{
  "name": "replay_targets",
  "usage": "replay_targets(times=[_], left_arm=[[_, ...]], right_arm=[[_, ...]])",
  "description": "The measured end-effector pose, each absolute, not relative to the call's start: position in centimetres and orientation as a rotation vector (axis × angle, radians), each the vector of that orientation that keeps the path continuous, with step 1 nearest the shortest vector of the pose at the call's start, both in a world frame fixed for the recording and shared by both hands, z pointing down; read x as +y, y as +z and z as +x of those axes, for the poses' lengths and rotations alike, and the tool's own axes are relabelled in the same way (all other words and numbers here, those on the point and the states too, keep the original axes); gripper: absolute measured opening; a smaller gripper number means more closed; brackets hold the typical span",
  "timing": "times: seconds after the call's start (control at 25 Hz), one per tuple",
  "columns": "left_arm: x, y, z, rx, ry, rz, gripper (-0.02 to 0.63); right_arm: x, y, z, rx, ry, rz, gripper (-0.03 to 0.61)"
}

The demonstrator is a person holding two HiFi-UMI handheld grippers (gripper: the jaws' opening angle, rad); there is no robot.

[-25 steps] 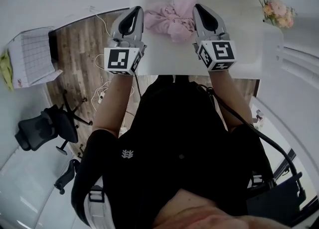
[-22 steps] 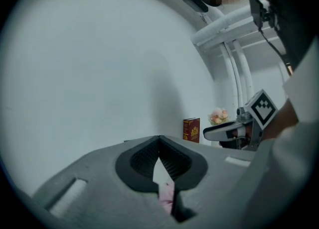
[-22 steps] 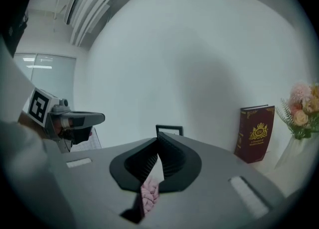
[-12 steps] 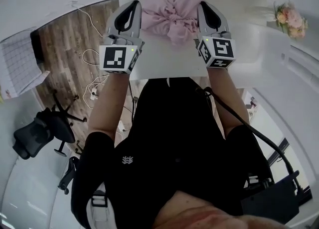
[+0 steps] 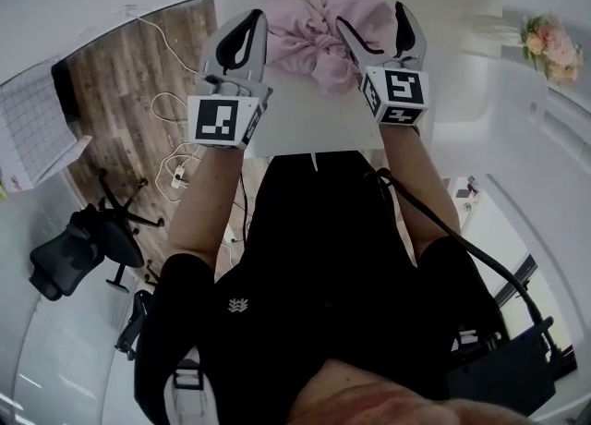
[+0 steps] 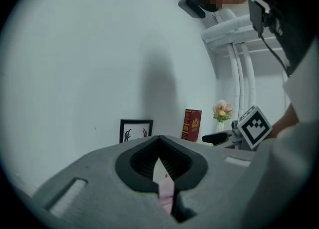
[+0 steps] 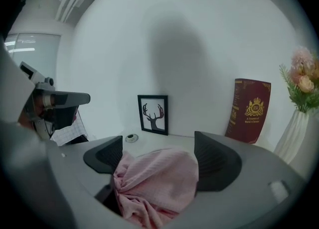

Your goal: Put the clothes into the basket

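While the pink clothes (image 5: 323,30) lay bunched on the white counter (image 5: 305,109) at the top of the head view, little writing could be read. The red book (image 7: 250,109) carried a gold crest with a line of print beneath it, too small to make out. The framed picture (image 7: 153,114) showed black antlers and no words.

The right hand-held gripper (image 5: 372,18) had just been opening its jaws. They stood wide apart with the pink clothes between them, and the pads were not pressing. The left hand-held gripper (image 5: 251,18) sat just left of the bundle with its jaws together. A sliver of pink showed through the slit, but whether it was pinched could not be told.

Only the head view took in the wooden floor (image 5: 138,72) and the office chair (image 5: 78,248) at lower left. The framed picture appeared only in the gripper views. The flowers (image 7: 304,81) appeared in all three views.
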State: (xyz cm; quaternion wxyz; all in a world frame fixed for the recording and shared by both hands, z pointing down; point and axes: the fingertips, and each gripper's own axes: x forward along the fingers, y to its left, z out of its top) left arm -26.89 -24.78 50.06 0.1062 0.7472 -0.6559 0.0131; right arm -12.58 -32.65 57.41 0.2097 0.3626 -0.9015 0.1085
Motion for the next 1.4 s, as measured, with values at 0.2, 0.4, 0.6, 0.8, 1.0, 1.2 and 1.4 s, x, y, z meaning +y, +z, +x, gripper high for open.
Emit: replay_targets(times=[0.2,0.4,0.6,0.8,1.0,1.2,1.4], left_arm=[[-24.6,51.4,-26.5,-1.912,0.043,2.174,-0.002],[-24.5,52.2,-26.6,-1.914,0.051,2.151,-0.002],[-24.4,52.5,-27.1,-1.923,0.057,2.137,-0.002],[-24.1,52.6,-27.6,-1.933,0.053,2.119,-0.002],[-23.9,52.8,-27.1,-1.916,0.077,2.126,-0.002],[-23.7,52.0,-27.3,-1.924,0.064,2.125,-0.002],[-23.7,50.7,-27.1,-1.933,0.052,2.147,-0.002]], right_arm=[[-33.6,59.3,-12.2,-2.459,0.353,1.032,0.457],[-34.4,61.8,-11.9,-2.401,0.425,1.101,0.457],[-34.6,64.0,-12.0,-2.364,0.545,1.099,0.456],[-34.3,65.2,-12.7,-2.357,0.679,1.025,0.352],[-33.5,64.6,-13.5,-2.389,0.632,0.972,0.084],[-32.8,62.8,-13.9,-2.441,0.639,0.955,0.038],[-31.9,60.5,-14.7,-2.504,0.660,0.910,0.034]])
